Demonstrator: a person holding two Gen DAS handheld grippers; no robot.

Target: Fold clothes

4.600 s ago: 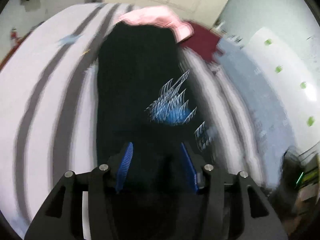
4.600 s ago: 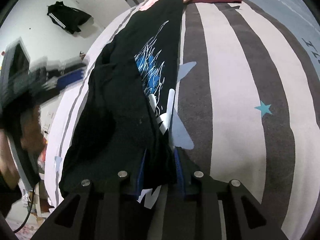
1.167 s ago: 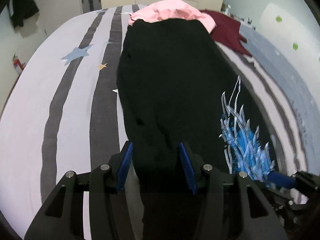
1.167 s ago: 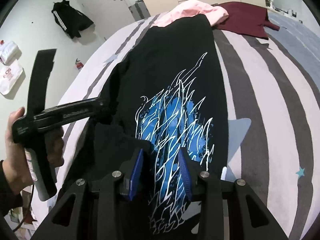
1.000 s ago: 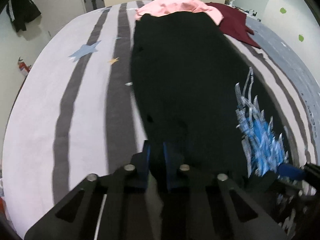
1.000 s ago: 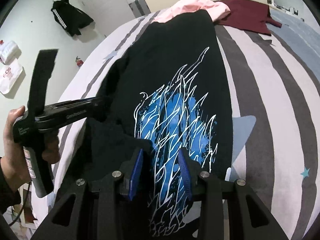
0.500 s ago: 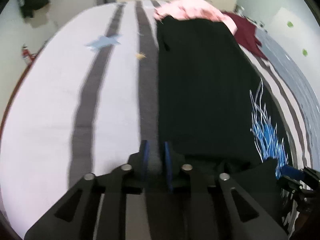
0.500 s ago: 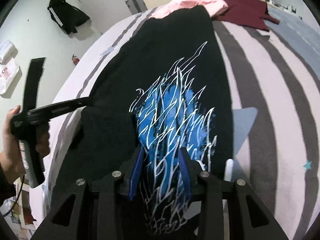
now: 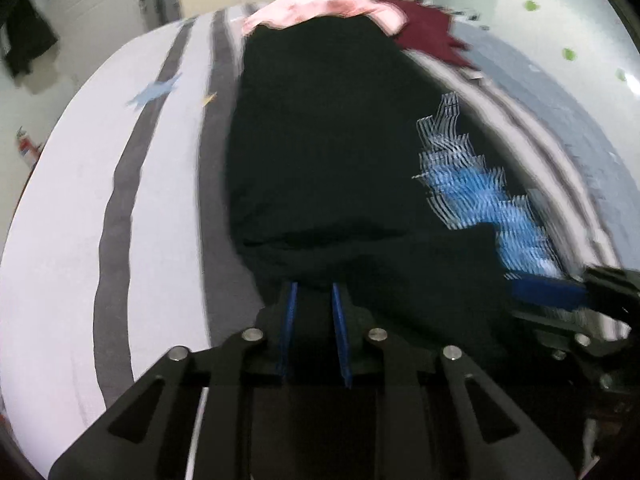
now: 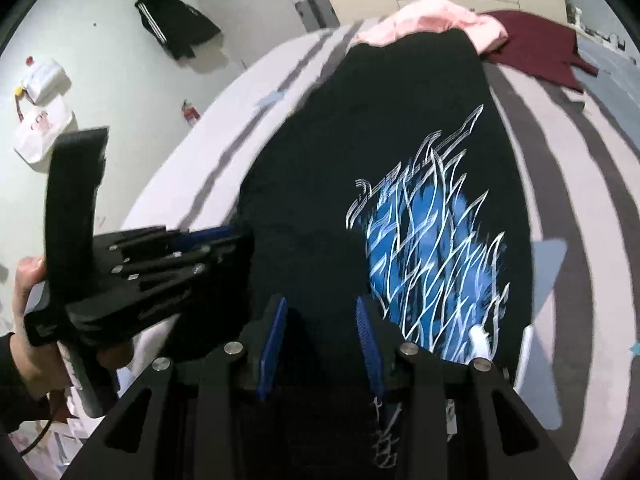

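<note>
Left gripper (image 9: 314, 300) clamped on black shirt (image 9: 328, 140) fold; right gripper (image 10: 322, 320) jaws apart over shirt. Hanging jacket (image 10: 176, 28) clear only from right.

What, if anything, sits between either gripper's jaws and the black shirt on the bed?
Nothing visible does. The left gripper has its jaws narrowed on the near hem of the black shirt, and the right gripper has cloth lying directly between its open jaws. The pink garment lies at the far end.

Matt black cloth of the T-shirt (image 10: 400, 128) is lying between the right gripper (image 10: 322, 332)'s ridged blue pads (image 10: 370, 340), beyond its matt black plastic.
</note>
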